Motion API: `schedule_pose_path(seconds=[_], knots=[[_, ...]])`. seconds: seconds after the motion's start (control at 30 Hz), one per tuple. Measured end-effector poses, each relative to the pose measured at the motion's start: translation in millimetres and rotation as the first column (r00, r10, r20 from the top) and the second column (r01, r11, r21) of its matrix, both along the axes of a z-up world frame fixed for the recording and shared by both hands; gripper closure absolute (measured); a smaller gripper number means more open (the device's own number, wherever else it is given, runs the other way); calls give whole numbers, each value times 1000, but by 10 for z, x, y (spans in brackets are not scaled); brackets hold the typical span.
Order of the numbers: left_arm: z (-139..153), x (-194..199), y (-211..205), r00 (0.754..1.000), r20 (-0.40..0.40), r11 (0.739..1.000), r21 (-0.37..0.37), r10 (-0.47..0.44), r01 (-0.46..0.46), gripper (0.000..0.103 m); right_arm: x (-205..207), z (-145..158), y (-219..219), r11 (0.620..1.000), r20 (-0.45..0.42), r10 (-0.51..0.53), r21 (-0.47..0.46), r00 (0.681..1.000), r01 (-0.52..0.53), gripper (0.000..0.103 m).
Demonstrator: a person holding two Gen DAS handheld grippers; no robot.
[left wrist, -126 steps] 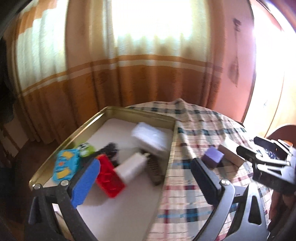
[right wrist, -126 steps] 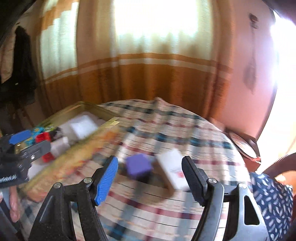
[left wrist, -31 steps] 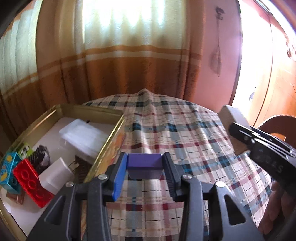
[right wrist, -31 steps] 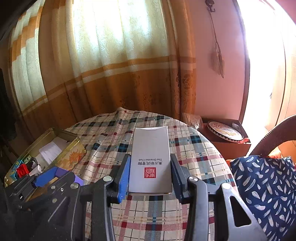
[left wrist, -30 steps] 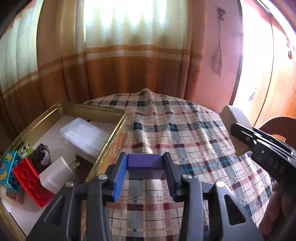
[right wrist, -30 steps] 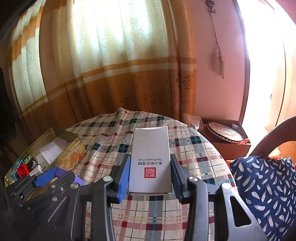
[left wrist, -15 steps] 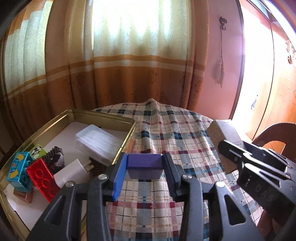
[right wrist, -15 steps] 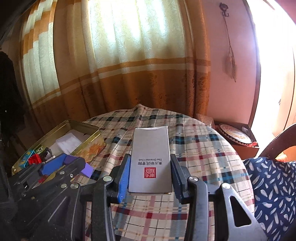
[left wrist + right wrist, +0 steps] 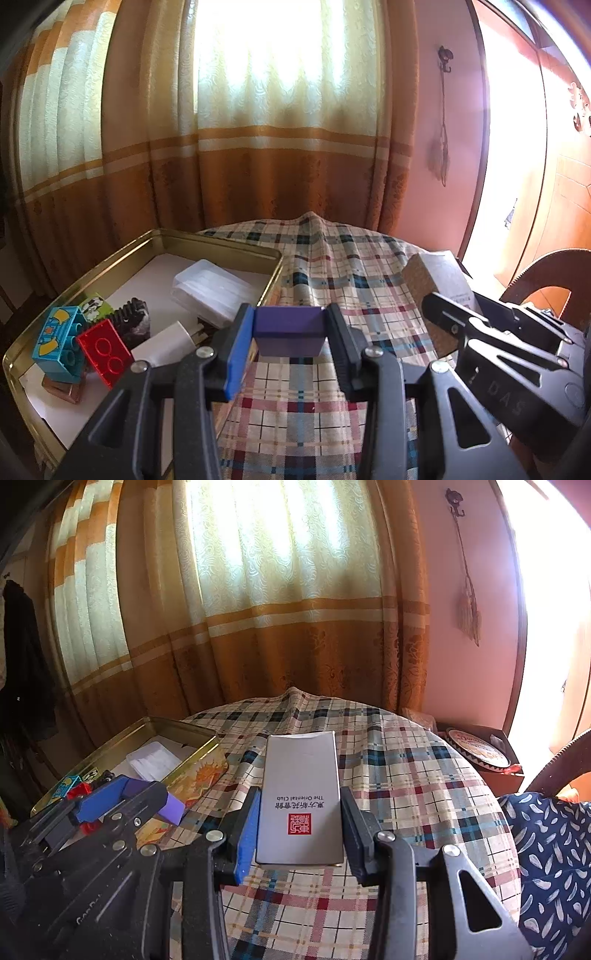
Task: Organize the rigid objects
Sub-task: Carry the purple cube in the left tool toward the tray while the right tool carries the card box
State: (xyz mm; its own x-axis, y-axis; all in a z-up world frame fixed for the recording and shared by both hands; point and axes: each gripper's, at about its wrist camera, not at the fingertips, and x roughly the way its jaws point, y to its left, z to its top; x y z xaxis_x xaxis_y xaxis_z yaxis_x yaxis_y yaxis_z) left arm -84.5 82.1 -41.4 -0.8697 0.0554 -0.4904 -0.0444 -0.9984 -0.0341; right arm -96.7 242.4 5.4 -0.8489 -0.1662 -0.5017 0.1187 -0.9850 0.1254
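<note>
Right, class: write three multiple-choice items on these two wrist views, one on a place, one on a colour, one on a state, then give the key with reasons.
1. Where is the red brick? A in the gold tin B on the plaid cloth C in a gripper
2. What colour is the block in the left gripper? A green B purple C white
3. The right gripper is: A open, empty B shut on the white box C shut, empty

Key: A, it lies among toys inside the tin; B, purple between the pads; B, both pads press the box's sides.
</note>
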Motion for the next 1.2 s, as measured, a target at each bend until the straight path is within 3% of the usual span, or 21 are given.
schedule_pose_path(seconds=[0.83, 1.2], knots=[[68, 161, -101, 999, -50, 1000, 4, 11, -11, 64, 87, -21, -82, 999, 9, 41, -21, 999, -41, 60], [80, 230, -166, 998, -66, 1000, 5, 18, -18, 64, 162, 10, -147, 999, -28, 39, -2, 999, -39, 60]])
